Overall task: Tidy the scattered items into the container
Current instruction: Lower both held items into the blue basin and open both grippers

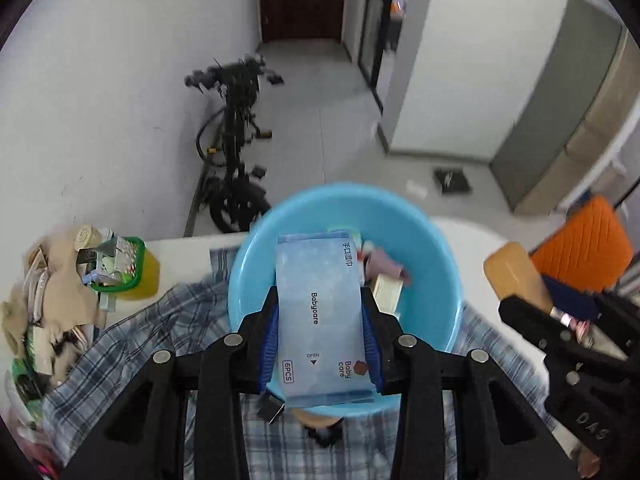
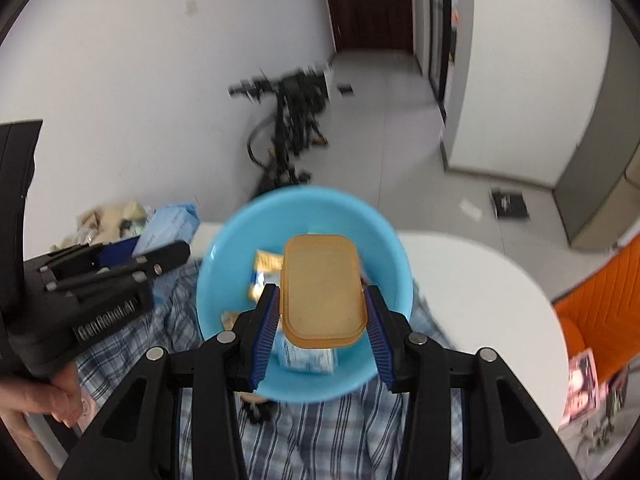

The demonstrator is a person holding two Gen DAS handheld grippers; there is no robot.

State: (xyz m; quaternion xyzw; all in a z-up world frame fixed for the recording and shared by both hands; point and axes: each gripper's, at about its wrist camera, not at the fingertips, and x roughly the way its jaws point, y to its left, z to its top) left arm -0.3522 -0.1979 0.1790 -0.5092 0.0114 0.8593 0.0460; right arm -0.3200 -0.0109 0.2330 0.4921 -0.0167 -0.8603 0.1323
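While both loads hang directly over the round sky-blue plastic basin (image 1: pixel 436 264), the left gripper (image 1: pixel 320 344) clamps a flat pale-blue wet-wipes packet (image 1: pixel 320 312), long axis pointing forward, and the right gripper (image 2: pixel 322 328) clamps an amber lidded plastic box (image 2: pixel 322 292).

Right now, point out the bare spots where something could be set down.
Free: the white tabletop right of the blue basin, up to the orange chair. Crowded: the basin holds several packets; the plaid cloth surrounds it; clutter and a green basket fill the left end.
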